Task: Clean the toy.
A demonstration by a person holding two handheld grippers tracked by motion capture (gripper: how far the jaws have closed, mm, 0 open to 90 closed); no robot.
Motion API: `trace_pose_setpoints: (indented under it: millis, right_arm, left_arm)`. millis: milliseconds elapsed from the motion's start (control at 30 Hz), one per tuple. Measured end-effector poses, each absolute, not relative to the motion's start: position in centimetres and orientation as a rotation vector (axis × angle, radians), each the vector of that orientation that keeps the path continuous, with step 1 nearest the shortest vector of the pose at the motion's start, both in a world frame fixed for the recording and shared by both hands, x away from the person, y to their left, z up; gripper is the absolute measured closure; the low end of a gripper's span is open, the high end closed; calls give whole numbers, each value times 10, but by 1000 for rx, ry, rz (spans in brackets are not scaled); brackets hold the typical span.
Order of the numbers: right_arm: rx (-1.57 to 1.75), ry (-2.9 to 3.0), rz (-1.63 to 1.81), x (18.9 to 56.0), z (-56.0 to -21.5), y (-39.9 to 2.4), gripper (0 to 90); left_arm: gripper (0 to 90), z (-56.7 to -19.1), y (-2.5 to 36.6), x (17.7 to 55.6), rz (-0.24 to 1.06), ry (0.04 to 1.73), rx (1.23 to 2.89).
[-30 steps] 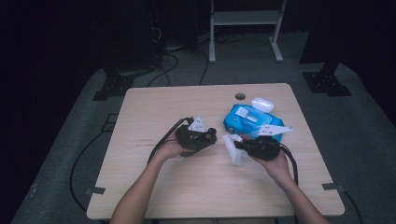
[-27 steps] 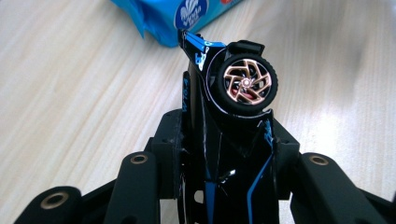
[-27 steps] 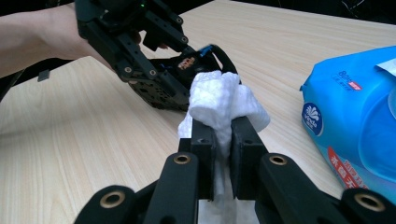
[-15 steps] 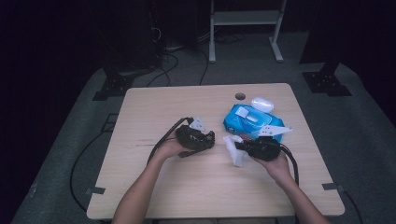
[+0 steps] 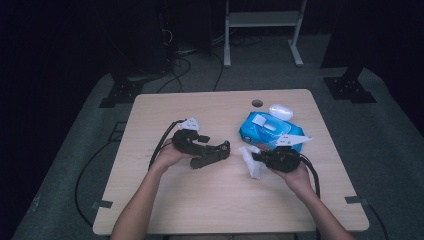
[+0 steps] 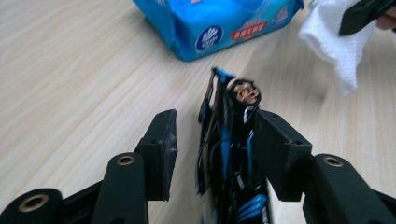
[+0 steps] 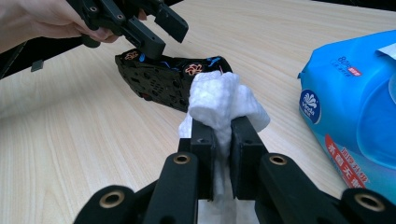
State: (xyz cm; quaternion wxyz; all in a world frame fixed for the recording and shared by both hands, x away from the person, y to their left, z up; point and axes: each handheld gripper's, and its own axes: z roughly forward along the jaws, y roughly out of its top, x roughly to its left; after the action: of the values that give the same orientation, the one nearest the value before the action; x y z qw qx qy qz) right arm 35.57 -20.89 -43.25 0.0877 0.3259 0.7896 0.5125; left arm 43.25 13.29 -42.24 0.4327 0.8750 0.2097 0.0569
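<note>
Wipe (image 7: 219,100) in the right gripper (image 7: 223,128) first caught my eye: a bunched white sheet, pinched tight between the two black jaws, its crumpled top bulging above them. In the high view that wipe (image 5: 251,161) hung at the front of the right gripper (image 5: 257,158), just off the near corner of the blue wipes packet (image 5: 267,131), and the gripper lay low over the table (image 5: 210,200).

The left gripper (image 6: 215,140) had just been opening its jaws. A flat black object with blue markings (image 6: 223,154) stood on edge between them; one pad stood clear of it with a gap showing, and the other sat close against it, though I could not tell whether it touched. From the right gripper's camera the same black object (image 7: 161,79) lay on the wood just behind the wipe, with the left gripper (image 7: 152,30) above its near end.

From above, the left gripper (image 5: 222,148) pointed toward the right one, the black object (image 5: 212,154) beneath it near the table's middle. The two grippers were near each other, not touching. A small white case (image 5: 280,111) sat beyond the packet, close to a round hole (image 5: 257,103) in the tabletop.
</note>
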Motion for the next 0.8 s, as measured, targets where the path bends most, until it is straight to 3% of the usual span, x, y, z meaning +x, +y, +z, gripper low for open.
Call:
trace_pose_setpoints:
  millis: [800]
  right_arm:
    - [1019, 2373, 1433, 350, -442, -233, 810]
  left_arm:
    - [465, -431, 120, 402, 191, 437, 2163]
